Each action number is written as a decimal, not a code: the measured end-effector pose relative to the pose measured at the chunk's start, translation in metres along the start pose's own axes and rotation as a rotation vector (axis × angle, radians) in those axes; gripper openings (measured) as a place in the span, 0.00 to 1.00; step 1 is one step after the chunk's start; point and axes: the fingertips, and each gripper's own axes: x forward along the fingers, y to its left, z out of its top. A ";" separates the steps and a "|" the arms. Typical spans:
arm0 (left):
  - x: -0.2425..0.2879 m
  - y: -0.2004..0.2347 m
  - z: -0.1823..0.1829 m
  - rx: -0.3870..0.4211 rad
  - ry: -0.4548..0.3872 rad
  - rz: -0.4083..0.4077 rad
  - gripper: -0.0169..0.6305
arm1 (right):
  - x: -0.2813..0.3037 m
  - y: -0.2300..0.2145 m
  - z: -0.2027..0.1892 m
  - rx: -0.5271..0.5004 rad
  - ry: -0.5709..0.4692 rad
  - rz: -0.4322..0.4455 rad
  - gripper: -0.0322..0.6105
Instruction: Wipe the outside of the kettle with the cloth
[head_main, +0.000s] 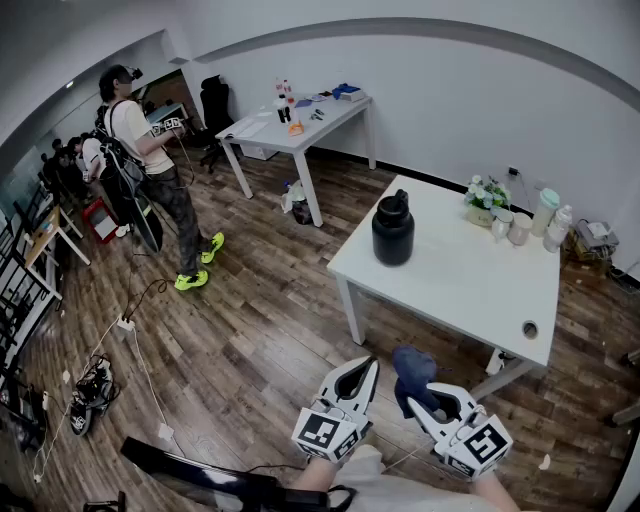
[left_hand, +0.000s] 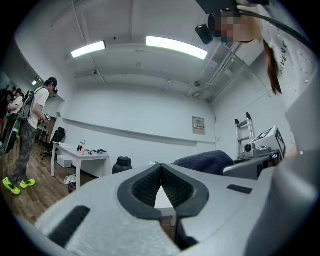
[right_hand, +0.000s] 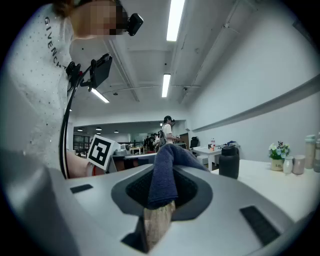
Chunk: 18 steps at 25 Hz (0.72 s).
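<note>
R gripper (head_main: 430, 402), lower right, pinches blue cloth (head_main: 412, 370); L gripper (head_main: 368, 368) jaws pressed together, empty. Kettle (head_main: 393, 232) upright on white table (head_main: 470, 285), ctr.

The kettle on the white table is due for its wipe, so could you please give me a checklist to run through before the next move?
1. Grip: ok; the dark blue cloth is clamped in the right gripper.
2. Spare tool: ok; the left gripper has its fingers shut, nothing between them.
3. Stance: ok; the kettle stands upright on the table, lid on.
4. Reach: not ok; both grippers hover short of the table's near edge.
5. Room: ok; the flower pot and bottles stand apart at the far corner.
6. The kettle's far side: cannot tell; hidden.
</note>
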 end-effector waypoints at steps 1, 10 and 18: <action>0.008 0.002 -0.007 -0.020 0.010 -0.029 0.04 | 0.004 -0.008 -0.003 0.013 0.022 -0.034 0.15; 0.064 0.057 -0.042 -0.061 0.007 -0.148 0.04 | 0.065 -0.068 -0.027 0.005 0.062 -0.164 0.15; 0.118 0.063 -0.053 -0.116 0.037 -0.189 0.04 | 0.079 -0.122 -0.024 0.004 0.104 -0.196 0.15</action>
